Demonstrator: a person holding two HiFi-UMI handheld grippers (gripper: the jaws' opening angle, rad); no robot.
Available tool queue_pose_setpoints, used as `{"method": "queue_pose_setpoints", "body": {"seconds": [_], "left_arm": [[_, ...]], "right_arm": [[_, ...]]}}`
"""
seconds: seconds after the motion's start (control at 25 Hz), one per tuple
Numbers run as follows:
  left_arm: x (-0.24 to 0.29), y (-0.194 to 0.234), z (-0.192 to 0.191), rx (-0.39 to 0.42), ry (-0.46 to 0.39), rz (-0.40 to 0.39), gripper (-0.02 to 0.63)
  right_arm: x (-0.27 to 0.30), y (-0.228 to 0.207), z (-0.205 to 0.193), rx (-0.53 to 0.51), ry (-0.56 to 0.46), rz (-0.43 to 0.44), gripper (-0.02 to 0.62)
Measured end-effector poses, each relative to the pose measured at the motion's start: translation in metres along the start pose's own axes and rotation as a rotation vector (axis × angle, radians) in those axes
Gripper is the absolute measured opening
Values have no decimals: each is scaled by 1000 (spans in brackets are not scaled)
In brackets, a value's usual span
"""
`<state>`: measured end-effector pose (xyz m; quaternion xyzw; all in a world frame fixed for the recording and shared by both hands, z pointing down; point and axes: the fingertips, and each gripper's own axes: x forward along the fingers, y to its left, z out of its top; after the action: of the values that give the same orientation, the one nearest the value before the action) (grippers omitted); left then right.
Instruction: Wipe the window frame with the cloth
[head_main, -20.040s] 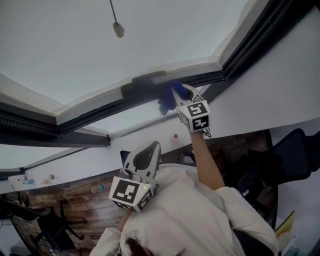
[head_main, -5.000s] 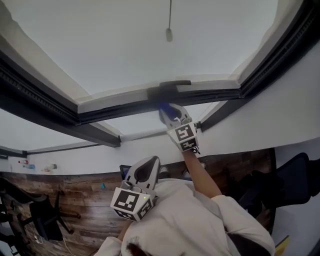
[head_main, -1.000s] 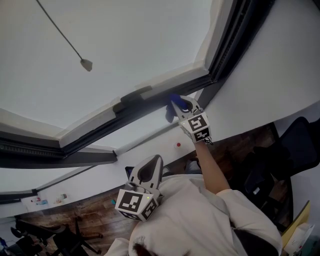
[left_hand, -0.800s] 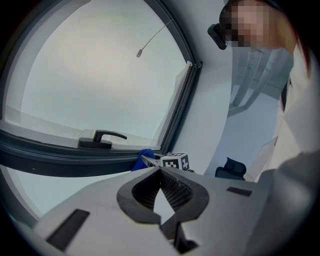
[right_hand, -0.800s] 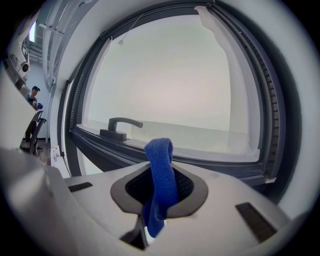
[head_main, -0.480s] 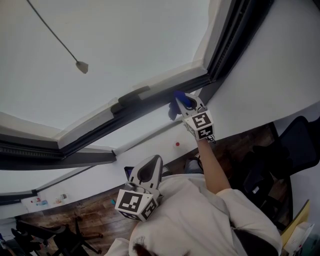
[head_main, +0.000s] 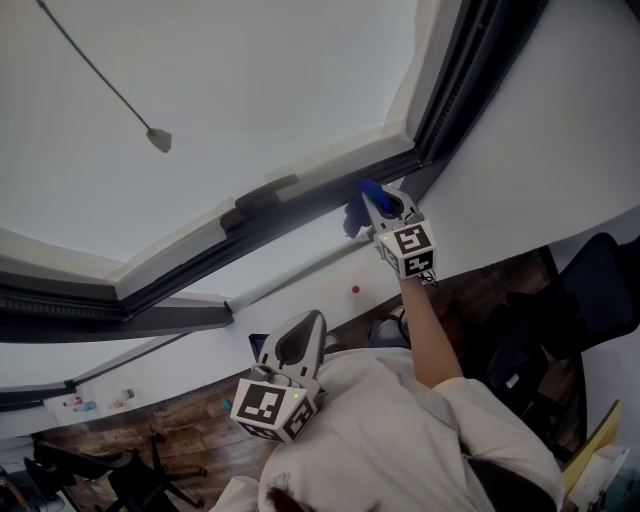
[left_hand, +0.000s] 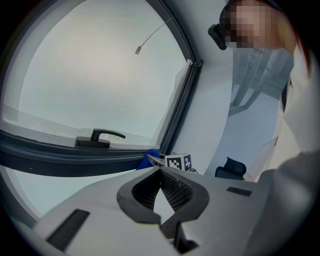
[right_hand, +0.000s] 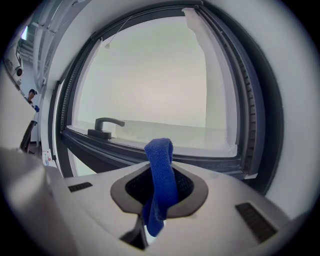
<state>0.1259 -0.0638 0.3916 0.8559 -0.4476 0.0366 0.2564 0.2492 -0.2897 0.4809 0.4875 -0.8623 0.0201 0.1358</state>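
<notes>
A blue cloth is folded over and clamped in my right gripper, its top loop standing above the jaws. In the head view the right gripper holds the cloth up against the dark lower rail of the window frame, near the frame's right corner. The rail lies just beyond the cloth in the right gripper view. My left gripper is held low by the person's chest, shut with nothing in it.
A dark window handle sits on the rail left of the cloth. A pull cord with a weight hangs before the pane. The white wall flanks the frame's right side. A dark office chair stands below.
My right gripper has slid the cloth a little rightward along the lower rail toward the corner. The left gripper has stayed put.
</notes>
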Motion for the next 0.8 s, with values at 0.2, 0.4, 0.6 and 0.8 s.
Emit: {"method": "queue_pose_setpoints", "body": {"seconds": [0.2, 0.4, 0.6, 0.8], "left_arm": [[5, -1, 1, 0, 0, 0, 5], [9, -1, 4, 1, -2, 3, 5], [14, -2, 6, 4, -3, 0, 5], [17, -3, 7, 7, -2, -6, 5]], "right_arm": [[-2, -10, -2, 4, 3, -15, 52], [-5, -24, -6, 10, 11, -35, 54], [-7, -30, -10, 9, 16, -40, 53], [-8, -38, -11, 6, 25, -55, 54]]}}
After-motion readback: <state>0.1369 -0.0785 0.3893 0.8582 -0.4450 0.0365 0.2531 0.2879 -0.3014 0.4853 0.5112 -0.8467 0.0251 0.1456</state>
